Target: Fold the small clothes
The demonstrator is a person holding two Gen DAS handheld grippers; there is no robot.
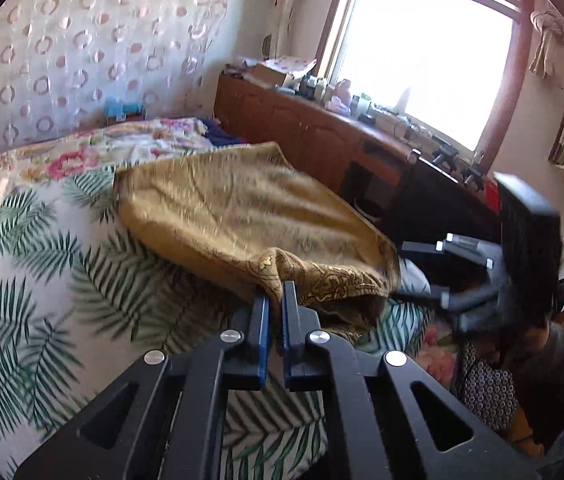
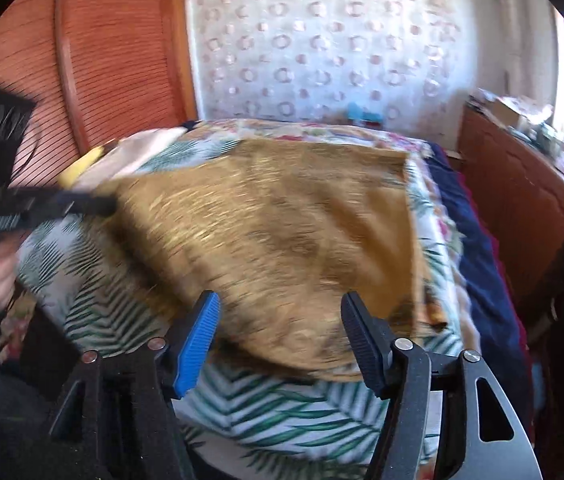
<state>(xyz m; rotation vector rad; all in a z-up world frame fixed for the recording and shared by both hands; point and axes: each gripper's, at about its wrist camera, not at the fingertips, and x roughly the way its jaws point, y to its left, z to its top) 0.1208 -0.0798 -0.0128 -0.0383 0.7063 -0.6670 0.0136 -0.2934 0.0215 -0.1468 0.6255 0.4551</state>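
Left wrist view showed your left gripper (image 1: 275, 294) pinching a near corner of the mustard-gold patterned cloth (image 1: 234, 208) on the palm-leaf bedsheet (image 1: 42, 264). Your right gripper (image 2: 280, 308) stood wide, gripping nothing.

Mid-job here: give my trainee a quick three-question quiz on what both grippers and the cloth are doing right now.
1. True or false: the left gripper pinches an edge of the mustard cloth.
2. The right gripper is: A open, B shut on the cloth, C out of view.
3. What does the cloth lie on?

Key: 1 true. 2 A. 3 The leaf-print bedspread.
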